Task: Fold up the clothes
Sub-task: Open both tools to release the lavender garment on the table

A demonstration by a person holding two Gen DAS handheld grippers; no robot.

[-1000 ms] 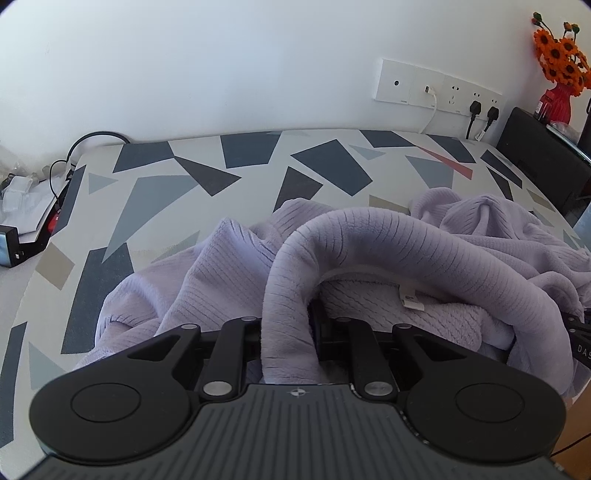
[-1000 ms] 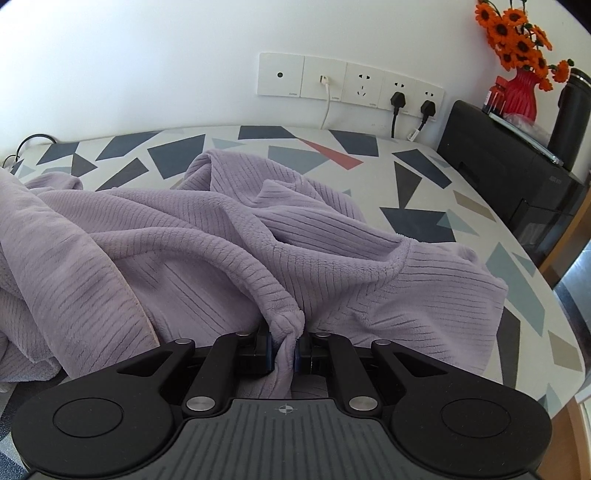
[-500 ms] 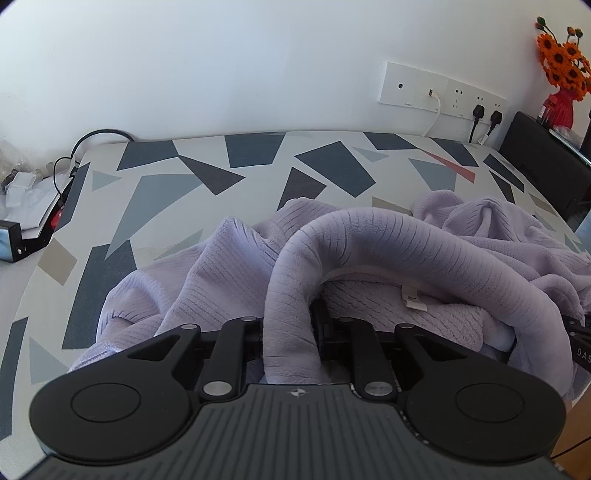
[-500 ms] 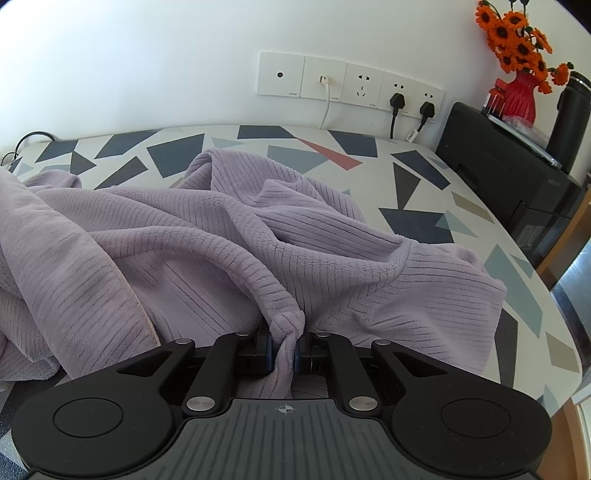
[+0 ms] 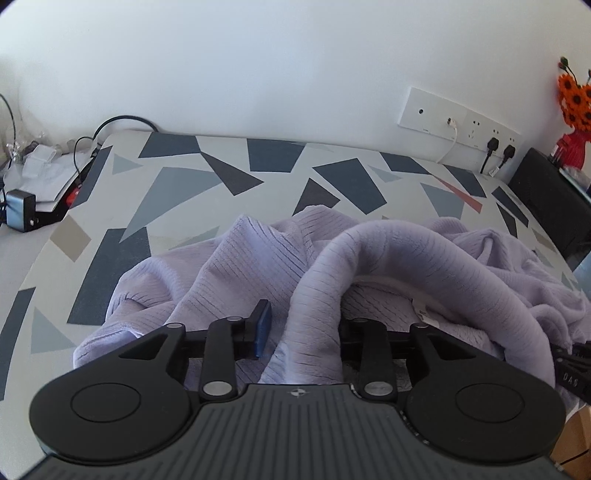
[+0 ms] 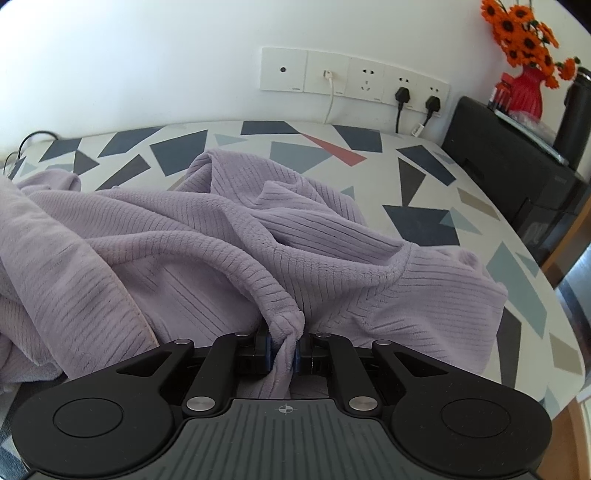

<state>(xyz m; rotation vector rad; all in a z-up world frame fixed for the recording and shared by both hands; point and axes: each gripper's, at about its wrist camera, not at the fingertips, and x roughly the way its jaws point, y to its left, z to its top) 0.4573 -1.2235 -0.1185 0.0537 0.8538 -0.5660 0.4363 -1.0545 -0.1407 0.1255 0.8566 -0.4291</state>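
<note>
Left tool opening off floppy lilac sweater collar; right tool pinching bunched edge. Soft, drapey; grab hems.

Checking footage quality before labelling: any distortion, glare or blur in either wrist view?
Left wrist view: fisheye bends the table edge, dark corner vignette, garment sharp. Right wrist view: same curvature, wall brightly washed, flowers crisp; no motion blur in either.
</note>
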